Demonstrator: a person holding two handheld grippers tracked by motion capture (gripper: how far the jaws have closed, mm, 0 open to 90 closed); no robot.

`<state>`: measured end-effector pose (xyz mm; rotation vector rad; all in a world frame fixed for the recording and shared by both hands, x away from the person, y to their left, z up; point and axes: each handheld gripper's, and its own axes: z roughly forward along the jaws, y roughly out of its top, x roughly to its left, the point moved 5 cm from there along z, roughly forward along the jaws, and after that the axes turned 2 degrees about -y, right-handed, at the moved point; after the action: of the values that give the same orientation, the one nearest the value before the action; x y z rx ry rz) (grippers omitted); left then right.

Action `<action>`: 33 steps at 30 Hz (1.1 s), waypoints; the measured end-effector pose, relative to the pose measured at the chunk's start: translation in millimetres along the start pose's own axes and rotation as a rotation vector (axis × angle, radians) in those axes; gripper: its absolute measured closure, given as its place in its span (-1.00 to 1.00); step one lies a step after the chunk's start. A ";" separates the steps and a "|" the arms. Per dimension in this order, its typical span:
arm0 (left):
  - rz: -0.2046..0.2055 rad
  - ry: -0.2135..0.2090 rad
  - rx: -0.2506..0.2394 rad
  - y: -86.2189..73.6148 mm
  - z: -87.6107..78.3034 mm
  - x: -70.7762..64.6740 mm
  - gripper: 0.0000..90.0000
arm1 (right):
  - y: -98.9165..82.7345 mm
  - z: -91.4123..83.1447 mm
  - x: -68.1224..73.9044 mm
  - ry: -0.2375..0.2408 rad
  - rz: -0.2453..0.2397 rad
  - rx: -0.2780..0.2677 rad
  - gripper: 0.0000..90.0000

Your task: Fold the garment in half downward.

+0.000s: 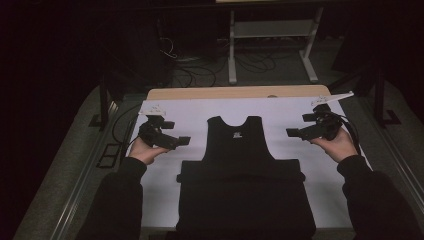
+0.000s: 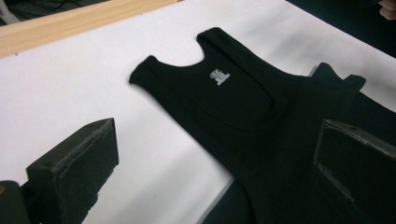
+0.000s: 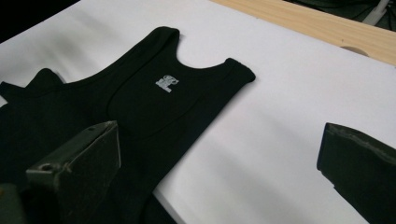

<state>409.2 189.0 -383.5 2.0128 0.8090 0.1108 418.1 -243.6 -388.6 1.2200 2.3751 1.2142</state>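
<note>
We judge the black tank top (image 1: 236,145) light, limp and prone to bunching, so our left tongs (image 1: 184,141) and right tongs (image 1: 291,133), both apart, should pinch its shoulder straps.

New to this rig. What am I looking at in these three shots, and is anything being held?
No robot here: a person holds a hand gripper in each hand. The high view looks down on the table: left gripper and right gripper hover on either side of a black tank top spread flat on a white sheet. The other two pictures come from cameras riding on each gripper, looking along its black fingers. Both stand open, holding nothing.
</note>
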 end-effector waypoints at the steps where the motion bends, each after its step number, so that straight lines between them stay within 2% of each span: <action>1: 0.000 0.000 -0.001 2.0 0.4 0.9 -1.00 | 0.9 1.5 -0.6 -0.003 -0.002 0.004 -1.00; 7: -0.007 -0.003 0.004 8.9 4.5 5.9 -1.00 | 8.0 10.9 -3.8 -0.001 -0.007 0.015 -1.00; 10: -0.023 -0.035 0.007 10.8 8.9 7.9 -1.00 | 11.1 14.9 -5.0 0.000 -0.005 0.019 -1.00; 19: -0.019 -0.033 0.001 19.5 20.9 13.6 -1.00 | 18.5 29.3 -7.9 0.000 -0.006 0.029 -1.00; 25: -0.047 -0.030 -0.020 18.9 30.6 21.2 -1.00 | 20.8 38.6 -9.1 0.004 -0.005 0.043 -1.00; 31: -0.067 -0.023 -0.012 14.9 42.9 29.6 -1.00 | 20.7 46.5 -12.5 0.004 0.005 0.040 -1.00; 33: -0.091 -0.019 -0.019 13.5 46.3 34.3 -1.00 | 20.5 49.1 -14.4 0.001 0.014 0.041 -1.00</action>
<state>460.3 170.3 -406.8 1.9532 0.8825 0.0465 464.2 -219.5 -407.2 1.2504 2.4073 1.1766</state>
